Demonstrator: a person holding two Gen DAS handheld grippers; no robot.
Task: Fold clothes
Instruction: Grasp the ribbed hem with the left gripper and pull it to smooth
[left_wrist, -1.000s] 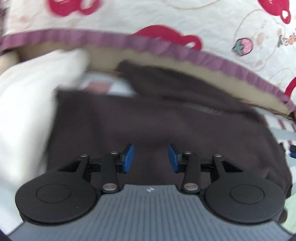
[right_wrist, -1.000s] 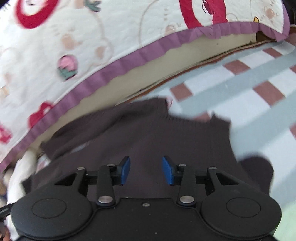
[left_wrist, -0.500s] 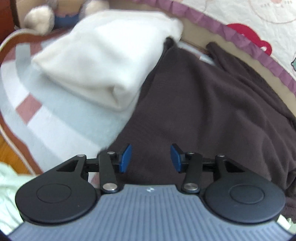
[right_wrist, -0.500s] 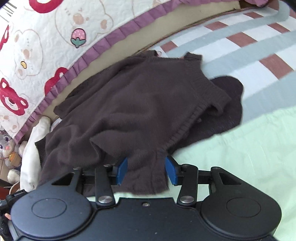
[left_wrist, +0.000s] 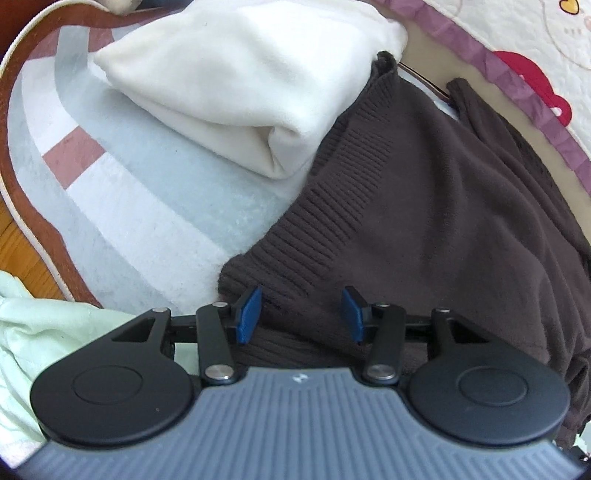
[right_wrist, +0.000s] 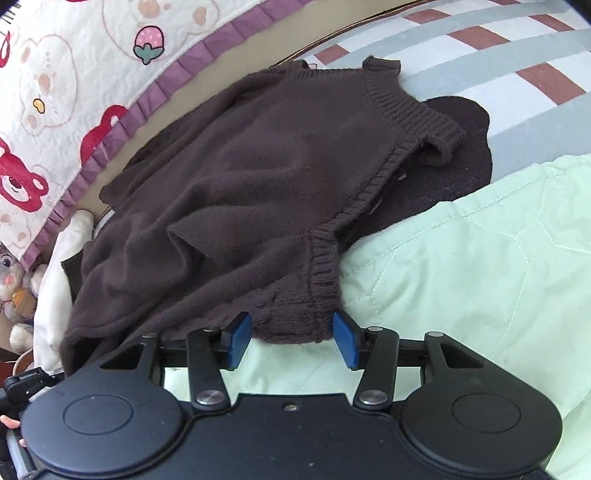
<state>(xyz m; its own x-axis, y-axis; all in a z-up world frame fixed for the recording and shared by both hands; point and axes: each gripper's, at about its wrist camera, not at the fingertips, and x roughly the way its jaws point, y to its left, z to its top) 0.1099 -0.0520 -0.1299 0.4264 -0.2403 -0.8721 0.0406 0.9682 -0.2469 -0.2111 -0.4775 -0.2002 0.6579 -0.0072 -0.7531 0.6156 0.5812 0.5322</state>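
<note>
Both tongs released, the right tongs (right_wrist: 291, 338) opening astride the brown sweater's (right_wrist: 258, 177) ribbed cuff, left tongs (left_wrist: 301, 314) over its hem: likely regrasping before the next fold.

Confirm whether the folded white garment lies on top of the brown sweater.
No, the brown sweater's ribbed edge overlaps the white garment.

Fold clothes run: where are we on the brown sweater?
Done: one folded white fleece garment lies beside it. In hand: nothing gripped. The dark brown knit sweater lies rumpled and unfolded. The left gripper stands open over its ribbed hem; the right gripper has jaws opening, a ribbed edge between them, pads clear of it. Left: grasp, flatten, fold the sweater; the black garment under it remains too.
</note>
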